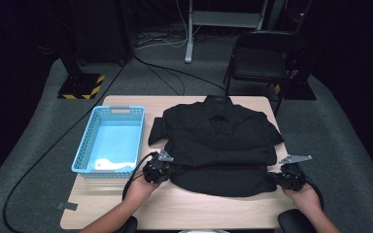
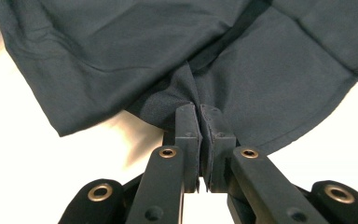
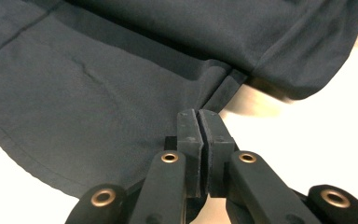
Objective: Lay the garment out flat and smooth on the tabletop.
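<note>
Shirt fold partly made, both side edges being pinched

From left to right: the basket (image 1: 109,141) is sitting at the tabletop's (image 1: 213,208) left, holding only something pale; the left gripper (image 1: 161,171) is pinching the black shirt (image 1: 218,141) at its left side edge, jaws pressed together on cloth. The shirt is lying buttoned and flat mid-tabletop, its lower part apparently already folded up; the right gripper (image 1: 278,177) is nipping the right edge. Further folds, likely the sleeves and sides, seem left.

shirt (image 1: 217,141): 1 (black) | basket (image 1: 83,148): 1 | chair (image 1: 261,60): 1 | table (image 1: 184,206): 1
</note>
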